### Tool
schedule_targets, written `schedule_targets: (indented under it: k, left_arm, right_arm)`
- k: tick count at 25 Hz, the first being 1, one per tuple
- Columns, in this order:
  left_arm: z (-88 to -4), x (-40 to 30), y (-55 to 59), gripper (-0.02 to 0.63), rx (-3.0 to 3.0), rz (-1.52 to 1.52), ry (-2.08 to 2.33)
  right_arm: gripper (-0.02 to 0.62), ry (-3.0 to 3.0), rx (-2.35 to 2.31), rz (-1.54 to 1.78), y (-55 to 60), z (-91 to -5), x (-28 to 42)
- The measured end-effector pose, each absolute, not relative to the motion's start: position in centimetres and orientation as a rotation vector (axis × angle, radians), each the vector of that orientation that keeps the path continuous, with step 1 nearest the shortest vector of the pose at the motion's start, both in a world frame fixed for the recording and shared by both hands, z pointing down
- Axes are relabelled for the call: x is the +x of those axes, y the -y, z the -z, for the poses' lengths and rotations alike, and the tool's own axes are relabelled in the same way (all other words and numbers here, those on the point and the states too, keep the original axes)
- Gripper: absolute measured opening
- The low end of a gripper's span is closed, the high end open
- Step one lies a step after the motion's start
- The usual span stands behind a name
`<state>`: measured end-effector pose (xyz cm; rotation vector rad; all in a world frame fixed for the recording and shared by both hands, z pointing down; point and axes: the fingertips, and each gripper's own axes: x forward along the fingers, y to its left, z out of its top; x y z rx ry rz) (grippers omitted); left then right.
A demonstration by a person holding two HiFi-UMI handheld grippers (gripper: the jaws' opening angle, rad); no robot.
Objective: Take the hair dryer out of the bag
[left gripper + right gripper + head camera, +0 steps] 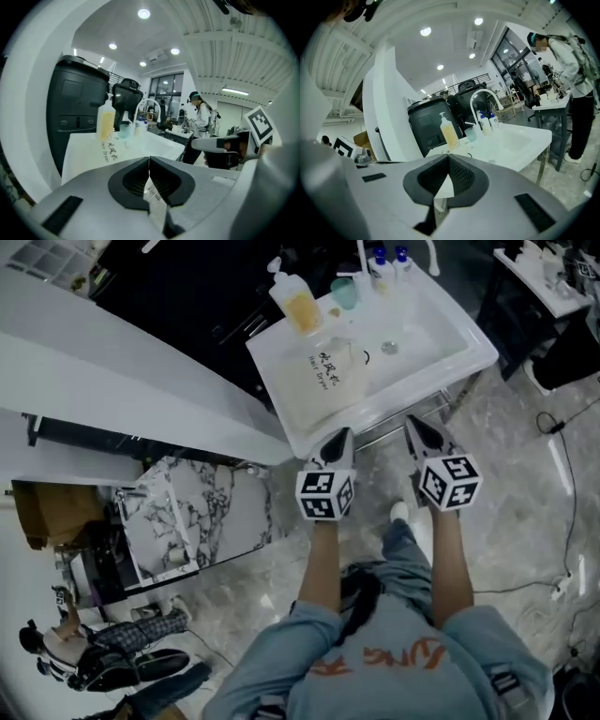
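left gripper (341, 433): jaws clenched, pads meeting, nothing between them. right gripper (416, 421): the same, closed and empty. neither touches any object. both are held side by side and apart from each other, tips aimed at the front rim of a white sink unit (473, 354) and stopping just short of it.

the white bag (330, 367) printed "hair dryer" lies flat on the sink's counter section, straight ahead of the left gripper and beyond the rim; the hair dryer itself is not visible. beyond the bag, at the far edge, stand a pump bottle (296, 302) of yellow liquid and a teal cup (344, 292). two blue-capped bottles (390, 259) sit by the tap, ahead of the right gripper, with the bare basin between.

marble floor (525, 493) lies under both grippers. a white curved counter (112, 362) closes off the left gripper's outer side. a cable (565, 460) trails across the floor well to the right gripper's outer side. the space above the bag is unobstructed.
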<state>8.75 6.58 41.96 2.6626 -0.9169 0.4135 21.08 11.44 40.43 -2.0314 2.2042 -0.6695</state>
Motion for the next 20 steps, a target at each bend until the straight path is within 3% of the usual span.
schedule_targets:
  k: [5, 11, 17, 20]
  left_arm:
    - [-42.3, 11.7, -4.4, 0.004, 2.690, -0.479, 0.910]
    - [-43.2, 10.2, -2.4, 0.003, 2.620, -0.461, 0.966]
    - [-44.9, 9.3, 2.1, 0.005, 2.611, -0.527, 0.994]
    - [-45.0, 11.4, 3.6, 0.011, 2.671, -0.637, 0.942]
  right_arm:
    - [-0.003, -2.188, -2.025, 0.676, -9.5, -40.6, 24.0]
    - [-0.003, -2.066, -2.095, 0.799, -8.1, -43.5, 28.9]
    - [-0.003, -2.306, -2.014, 0.783, -3.4, -43.6, 24.2]
    - [-0.003, -2.316, -2.010, 0.780, -0.8, -42.8, 25.0]
